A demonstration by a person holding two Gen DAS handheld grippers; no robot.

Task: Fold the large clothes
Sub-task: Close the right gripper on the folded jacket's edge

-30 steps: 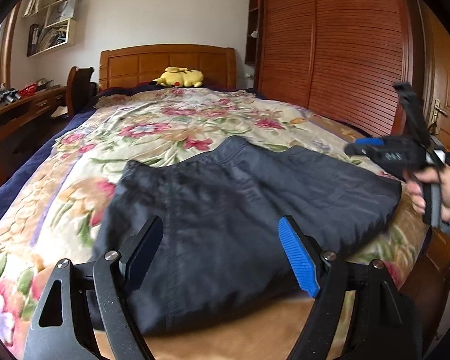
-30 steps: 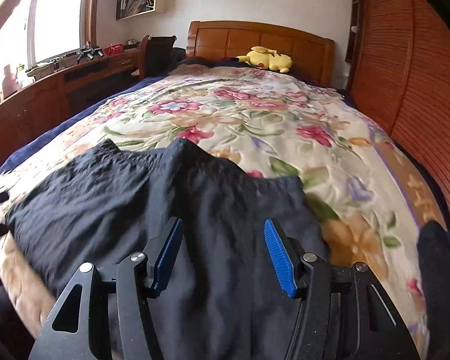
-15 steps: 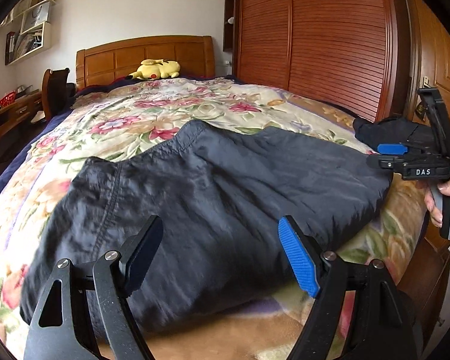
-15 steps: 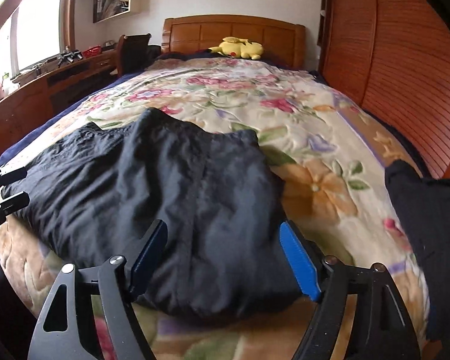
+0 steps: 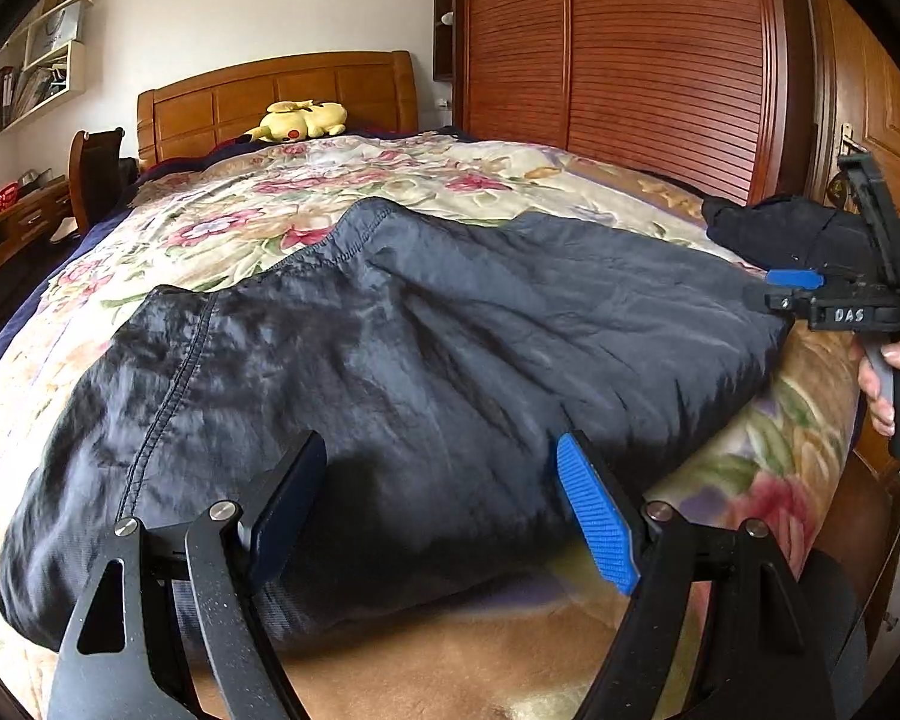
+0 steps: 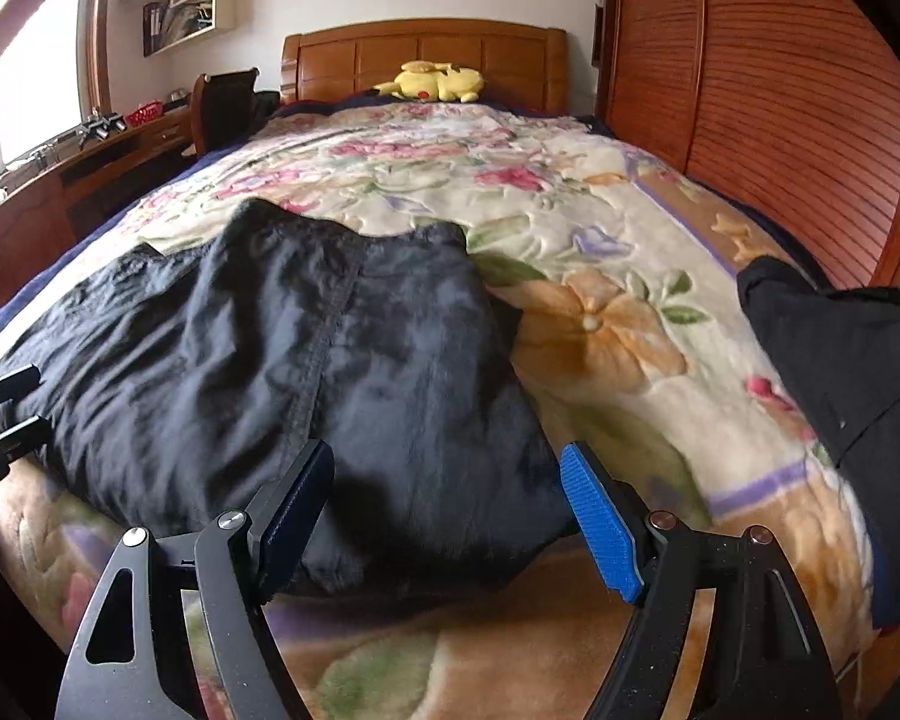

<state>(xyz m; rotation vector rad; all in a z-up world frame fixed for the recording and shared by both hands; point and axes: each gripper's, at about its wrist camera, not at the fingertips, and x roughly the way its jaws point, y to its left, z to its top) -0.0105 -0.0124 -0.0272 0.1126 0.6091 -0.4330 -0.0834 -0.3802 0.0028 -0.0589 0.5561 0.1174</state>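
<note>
A dark navy garment [image 5: 426,348] [image 6: 306,360] lies folded and spread across the foot of a bed with a floral bedspread [image 5: 390,180] [image 6: 600,228]. My left gripper [image 5: 440,450] hovers open over the garment's near edge, and its pads touch no cloth. My right gripper [image 6: 447,456] stands open just as wide over the garment's right end near the front hem, holding nothing. It also shows in the left wrist view as the right gripper [image 5: 810,294] at the garment's right tip, held by a hand [image 5: 882,384]. At the far left of the right wrist view the left gripper [image 6: 6,414] peeks in.
A second dark garment [image 5: 792,234] [image 6: 840,360] lies bunched at the bed's right edge. A yellow plush toy [image 5: 300,120] [image 6: 432,81] rests by the wooden headboard [image 6: 426,54]. A slatted wardrobe [image 5: 630,60] runs along the right. A desk [image 6: 90,150] and chair [image 6: 222,102] stand to the left.
The right gripper's jaws have spread wider. Both grippers have sunk and drawn back toward the foot of the bed, so the garment's near edge now sits under the fingertips.
</note>
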